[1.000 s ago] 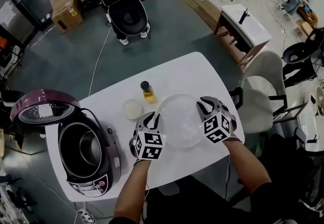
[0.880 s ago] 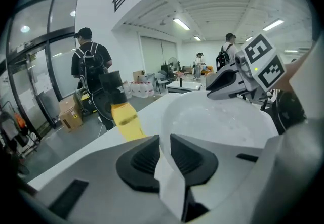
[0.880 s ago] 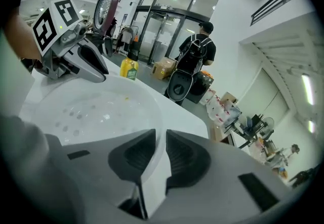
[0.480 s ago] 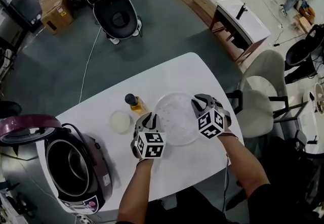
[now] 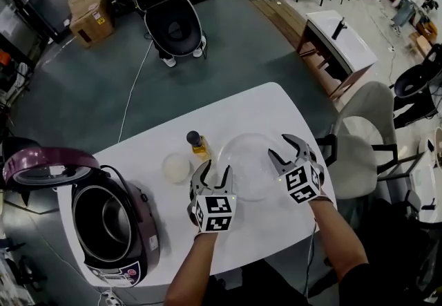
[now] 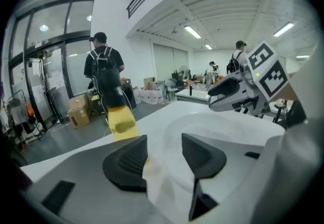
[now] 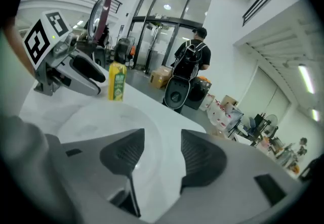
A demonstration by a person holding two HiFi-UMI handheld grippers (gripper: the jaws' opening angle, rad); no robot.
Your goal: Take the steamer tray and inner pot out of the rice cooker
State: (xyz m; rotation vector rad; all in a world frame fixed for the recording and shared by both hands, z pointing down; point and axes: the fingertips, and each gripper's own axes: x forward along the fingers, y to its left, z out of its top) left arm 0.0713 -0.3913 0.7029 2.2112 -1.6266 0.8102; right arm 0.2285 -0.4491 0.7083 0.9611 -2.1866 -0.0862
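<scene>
The translucent white steamer tray (image 5: 248, 165) lies on the white table (image 5: 242, 108), between my two grippers. The left gripper (image 5: 213, 175) is at its left rim, its jaws opening; the rim (image 6: 162, 167) sits between the pads without being pressed. On the right rim, the right gripper (image 5: 282, 148) also has its jaws opening, with the tray edge (image 7: 152, 167) loose between them. The purple rice cooker (image 5: 135, 242) stands at the table's left end with its lid (image 5: 45, 165) up. The metal inner pot (image 5: 103, 218) is still inside it.
A yellow bottle with a black cap (image 5: 198, 145) and a small round white dish (image 5: 176, 168) stand just left of the tray. A white chair (image 5: 359, 135) is by the table's right edge. A person with a backpack (image 7: 190, 61) stands on the floor beyond.
Both grippers came down with the tray and their jaws have spread apart, letting go of its rim. The tray now rests on the table.
</scene>
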